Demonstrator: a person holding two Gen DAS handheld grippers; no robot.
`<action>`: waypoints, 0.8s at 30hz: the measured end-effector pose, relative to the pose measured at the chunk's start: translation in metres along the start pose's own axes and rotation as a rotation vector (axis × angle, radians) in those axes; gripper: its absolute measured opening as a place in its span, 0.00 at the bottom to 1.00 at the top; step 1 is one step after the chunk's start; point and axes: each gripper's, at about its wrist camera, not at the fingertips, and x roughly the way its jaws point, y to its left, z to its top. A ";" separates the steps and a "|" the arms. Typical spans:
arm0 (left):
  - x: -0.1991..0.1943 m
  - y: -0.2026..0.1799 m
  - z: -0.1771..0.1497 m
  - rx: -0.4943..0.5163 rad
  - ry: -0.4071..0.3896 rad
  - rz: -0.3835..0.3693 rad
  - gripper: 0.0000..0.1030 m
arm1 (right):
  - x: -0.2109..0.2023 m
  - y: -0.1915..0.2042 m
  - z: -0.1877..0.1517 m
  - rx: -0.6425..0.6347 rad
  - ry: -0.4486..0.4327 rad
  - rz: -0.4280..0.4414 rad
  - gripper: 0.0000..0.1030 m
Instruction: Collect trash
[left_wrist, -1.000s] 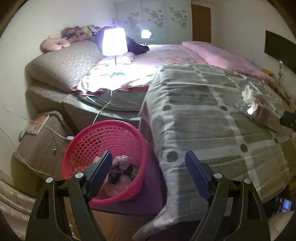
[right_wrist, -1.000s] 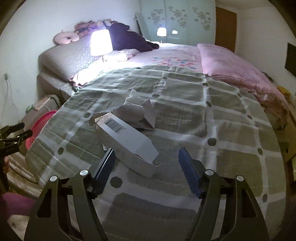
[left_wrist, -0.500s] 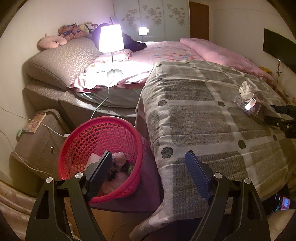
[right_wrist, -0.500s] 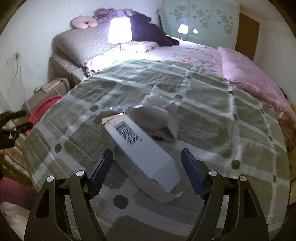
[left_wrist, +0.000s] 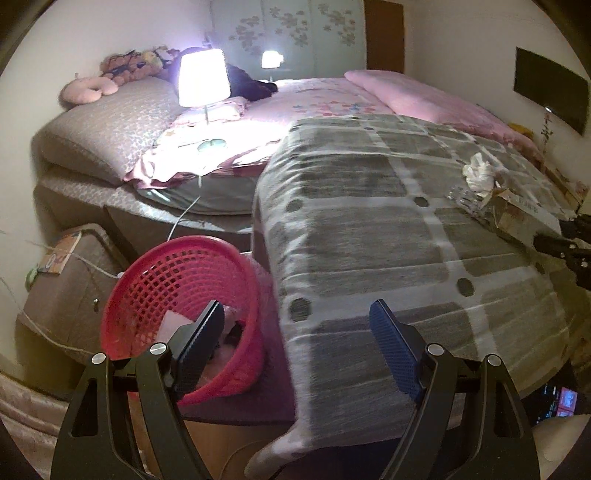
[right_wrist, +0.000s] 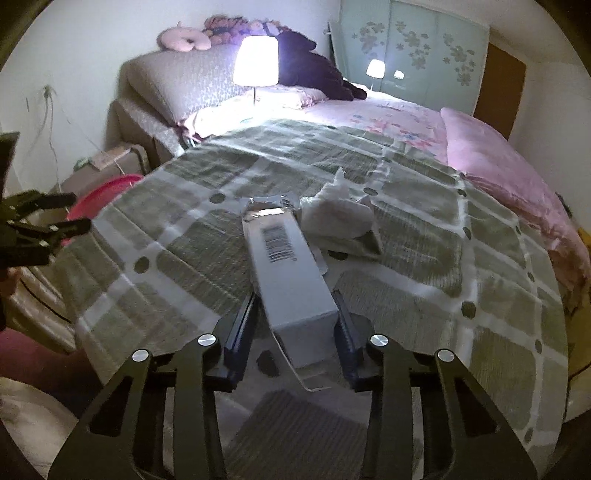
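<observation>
A long white carton with a barcode (right_wrist: 284, 258) lies on the grey checked blanket (right_wrist: 406, 266). My right gripper (right_wrist: 295, 299) has its jaws closing around the carton's near end, and both pads touch its sides. A crumpled white tissue (right_wrist: 336, 214) sits just behind the carton, beside a clear wrapper (left_wrist: 465, 195). A pink mesh basket (left_wrist: 177, 280) with some trash inside stands on the floor at the bed's corner. My left gripper (left_wrist: 295, 306) hangs open and empty over the basket's right rim and the blanket edge.
A lit lamp (left_wrist: 203, 79) stands on the bed near the pillows. A brown bedside cabinet (left_wrist: 62, 288) with cables sits left of the basket. A pink quilt (right_wrist: 498, 166) covers the far side of the bed. A dark pile of clothing (right_wrist: 314, 70) lies by the headboard.
My right gripper slid forward along the white carton and its jaws narrowed from wide apart to touching the carton's sides. The left gripper stayed open by the basket.
</observation>
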 end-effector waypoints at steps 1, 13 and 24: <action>0.001 -0.003 0.001 0.008 0.000 -0.003 0.76 | -0.004 -0.002 -0.001 0.015 -0.006 0.006 0.36; 0.012 -0.085 0.035 0.130 -0.027 -0.119 0.75 | -0.034 -0.049 -0.020 0.203 -0.029 -0.096 0.34; 0.044 -0.169 0.055 0.224 0.029 -0.237 0.76 | -0.027 -0.061 -0.042 0.259 0.006 -0.095 0.34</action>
